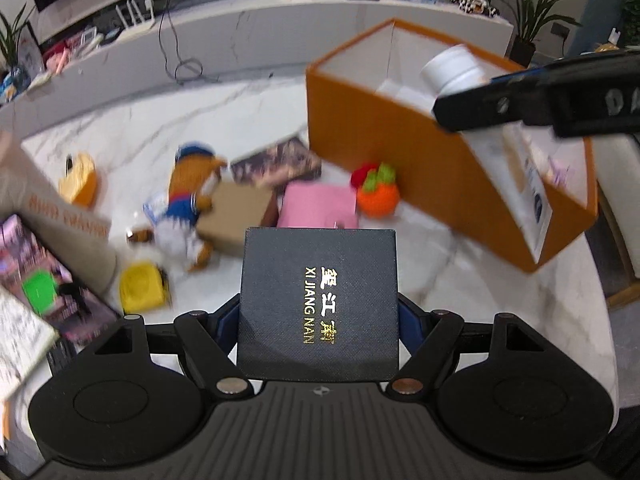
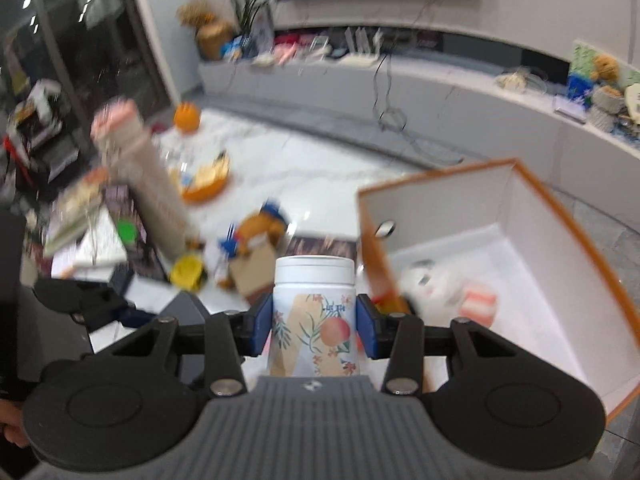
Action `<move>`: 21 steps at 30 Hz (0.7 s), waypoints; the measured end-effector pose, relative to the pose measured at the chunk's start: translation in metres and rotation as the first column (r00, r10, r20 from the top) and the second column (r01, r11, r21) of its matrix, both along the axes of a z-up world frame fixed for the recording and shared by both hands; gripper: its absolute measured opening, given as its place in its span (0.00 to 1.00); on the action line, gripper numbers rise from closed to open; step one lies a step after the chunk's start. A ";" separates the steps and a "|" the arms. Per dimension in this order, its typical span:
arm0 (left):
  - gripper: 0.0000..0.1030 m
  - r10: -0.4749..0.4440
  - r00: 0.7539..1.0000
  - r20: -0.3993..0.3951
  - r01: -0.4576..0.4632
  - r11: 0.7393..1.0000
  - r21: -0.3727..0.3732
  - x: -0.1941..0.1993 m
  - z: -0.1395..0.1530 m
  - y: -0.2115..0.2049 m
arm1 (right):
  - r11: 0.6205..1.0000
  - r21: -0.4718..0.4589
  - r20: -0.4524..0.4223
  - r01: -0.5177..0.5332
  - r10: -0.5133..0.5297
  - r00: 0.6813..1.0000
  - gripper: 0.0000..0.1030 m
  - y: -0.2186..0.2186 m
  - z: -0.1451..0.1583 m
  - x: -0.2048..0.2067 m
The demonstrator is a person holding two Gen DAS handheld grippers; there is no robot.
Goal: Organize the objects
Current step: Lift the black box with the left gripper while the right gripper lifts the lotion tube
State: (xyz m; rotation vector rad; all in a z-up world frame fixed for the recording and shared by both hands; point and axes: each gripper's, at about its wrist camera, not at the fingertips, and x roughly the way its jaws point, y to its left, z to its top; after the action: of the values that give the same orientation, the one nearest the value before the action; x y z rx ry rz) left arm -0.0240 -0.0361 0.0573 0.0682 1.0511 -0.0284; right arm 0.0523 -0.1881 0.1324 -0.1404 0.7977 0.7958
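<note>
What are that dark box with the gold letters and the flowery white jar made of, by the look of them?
The dark box looks like rigid card wrapped in textured, matte paper or leatherette: a fine woven grain shows, and the lettering shines like gold foil. The white jar looks like smooth plastic with a white screw lid and a printed peach-and-leaf label, though blur leaves that open.

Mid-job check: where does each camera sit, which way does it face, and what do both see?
Left wrist: on the left tongs, looking along them at the black box they clamp; the right tongs cross top right.
Right wrist: on the right tongs, looking along them at the white jar they clamp; the left tongs show at lower left.
Shared: the orange bin, plush toy and marble table.
</note>
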 end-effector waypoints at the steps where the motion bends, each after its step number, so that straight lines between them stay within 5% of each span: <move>1: 0.85 -0.006 1.000 0.013 0.006 1.000 0.005 0.005 0.006 -0.002 | 0.999 0.024 0.008 0.024 -0.024 1.000 0.45 -0.008 0.007 0.004; 7: 0.85 -0.056 0.995 0.081 0.054 0.998 0.029 0.035 0.039 -0.021 | 0.968 0.159 0.026 0.194 -0.200 0.979 0.45 -0.064 0.031 0.027; 21: 0.85 -0.177 0.973 0.150 0.177 0.984 0.014 0.108 0.071 -0.085 | 0.891 0.184 0.068 0.416 -0.433 0.899 0.45 -0.125 0.012 0.052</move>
State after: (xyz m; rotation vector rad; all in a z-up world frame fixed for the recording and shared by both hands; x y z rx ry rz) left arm 0.0841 -0.1209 0.1286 0.1620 0.8914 -0.1821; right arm 0.1046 -0.3132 0.1445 0.1384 0.6255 0.4289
